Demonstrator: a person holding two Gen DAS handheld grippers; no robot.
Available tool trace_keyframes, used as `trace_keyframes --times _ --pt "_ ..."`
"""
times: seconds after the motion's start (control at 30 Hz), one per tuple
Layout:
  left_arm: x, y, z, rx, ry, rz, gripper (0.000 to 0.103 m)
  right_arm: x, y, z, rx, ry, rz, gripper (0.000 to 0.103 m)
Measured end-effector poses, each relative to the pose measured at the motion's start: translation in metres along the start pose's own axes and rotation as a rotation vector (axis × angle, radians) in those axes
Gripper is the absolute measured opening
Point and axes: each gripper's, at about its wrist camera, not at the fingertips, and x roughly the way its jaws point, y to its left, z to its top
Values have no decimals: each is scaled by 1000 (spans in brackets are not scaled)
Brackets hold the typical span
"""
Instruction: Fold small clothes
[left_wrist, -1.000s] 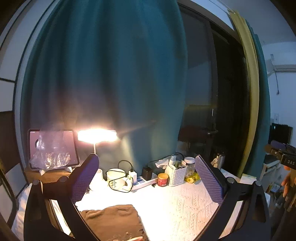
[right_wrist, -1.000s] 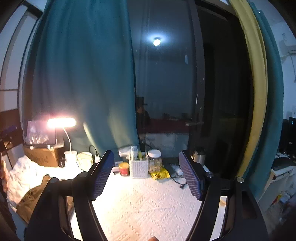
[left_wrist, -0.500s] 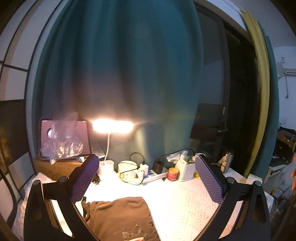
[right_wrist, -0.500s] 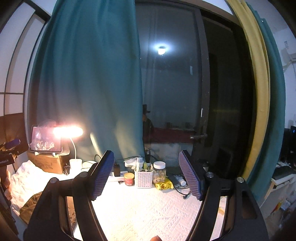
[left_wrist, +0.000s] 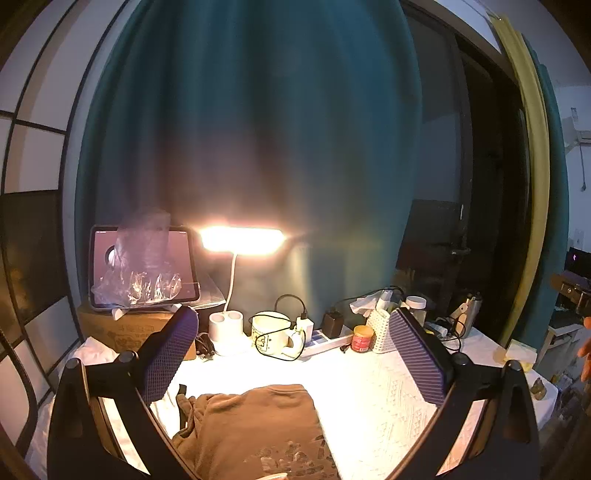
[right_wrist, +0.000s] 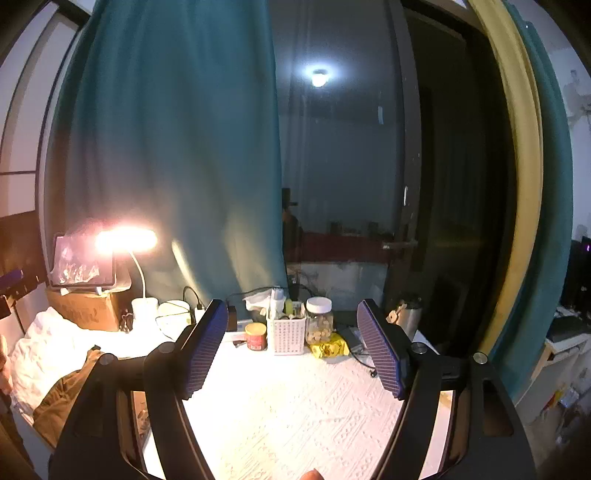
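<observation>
the left gripper (left_wrist: 295, 354) is held above the table with its fingers spread wide apart and nothing between them. the right gripper (right_wrist: 291, 350) is likewise held with fingers wide apart and empty. the brown garment (left_wrist: 255, 428) is laid on the white textured tablecloth (right_wrist: 295, 406), directly below the left gripper and at the left edge of the right wrist view. a lit desk lamp (left_wrist: 242, 240), a mug (left_wrist: 267, 332) and a white basket (right_wrist: 286, 334) are positioned along the rear of the table, in front of the teal curtain (left_wrist: 240, 129).
</observation>
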Motion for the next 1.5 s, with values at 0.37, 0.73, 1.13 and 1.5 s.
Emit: trace_keyframes --times 0.37,0.73,1.13,1.5 --pt "3 1 0 -5 0 3 102 5 -3 -3 1 14 6 76" --pt "3 0 0 -8 -2 5 102 5 -3 -3 0 14 5 76" --pt "4 -1 1 4 -5 24 102 6 -7 -9 -9 21 0 76" --pt "8 -3 0 19 8 11 102 6 -5 -12 -32 28 -2 76"
